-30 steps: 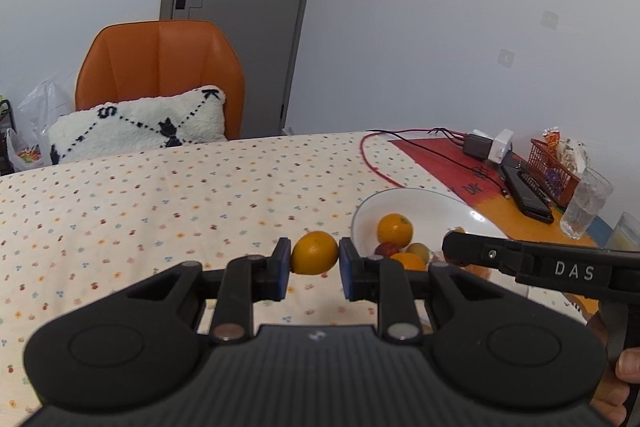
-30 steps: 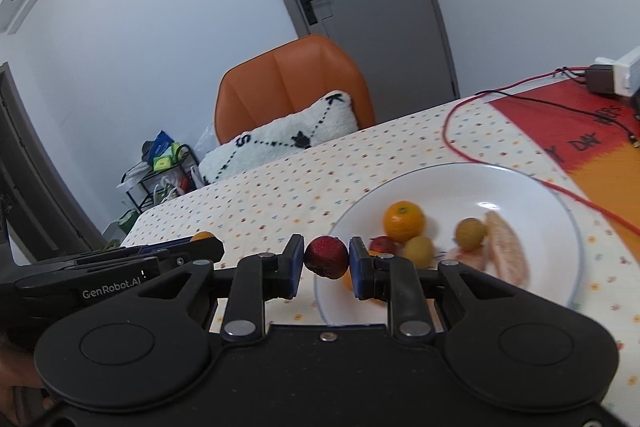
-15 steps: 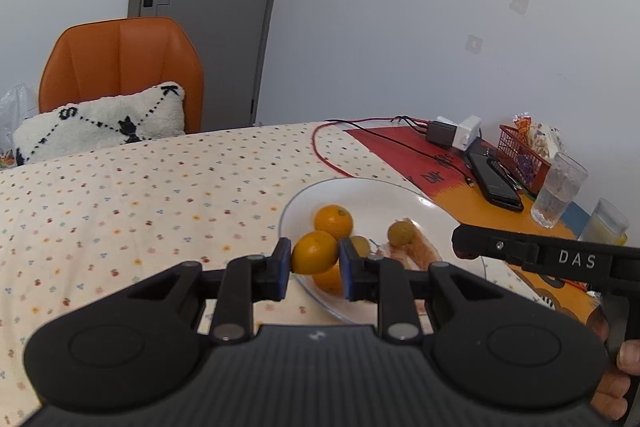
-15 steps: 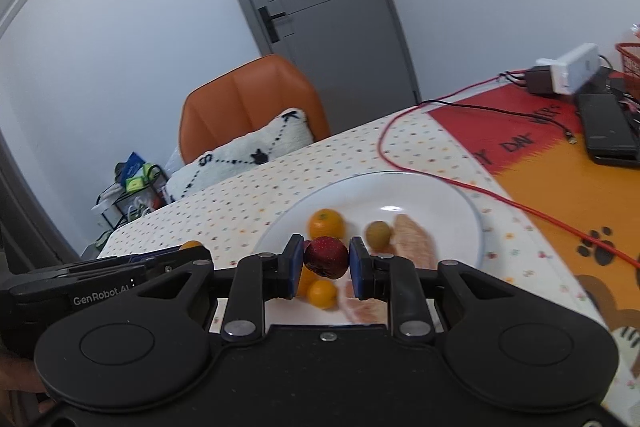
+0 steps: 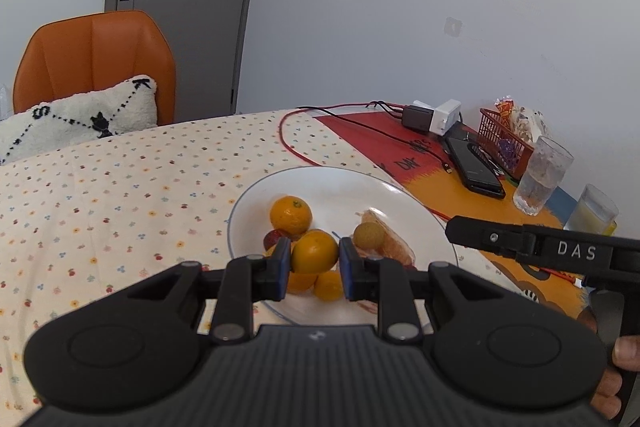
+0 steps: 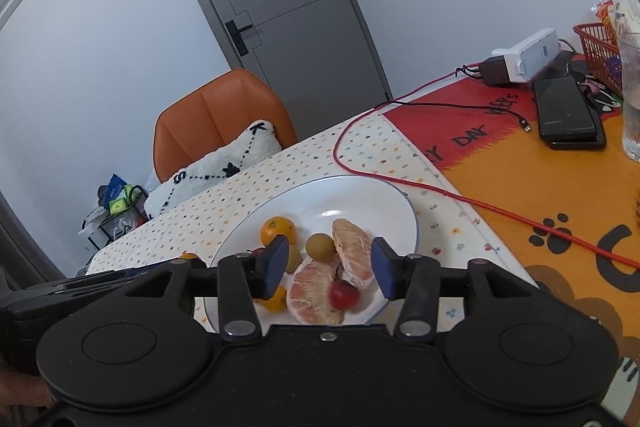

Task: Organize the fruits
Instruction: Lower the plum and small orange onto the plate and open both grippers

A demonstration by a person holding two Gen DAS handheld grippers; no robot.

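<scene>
STEP: placing fruit on plate (image 5: 256,195) | LEFT: left gripper (image 5: 314,261) pinches orange (image 5: 315,251) above plate | RIGHT: right gripper (image 6: 330,267) spread, red fruit (image 6: 343,295) lying on plate | NEXT: lower, release orange into free spot

- My left gripper (image 5: 314,273) is matte black, with a ribbed top panel, two round recessed discs and silver pivot screws.
- Its fingers (image 5: 282,267) carry blue pads.
- My right gripper (image 6: 330,269) is the same black build, blue pads too, one small screw at centre.
- Seen from the left wrist, its side reads "DAS" in white.
- Bare fingertips of my right hand (image 5: 618,375) show at the edge.
</scene>
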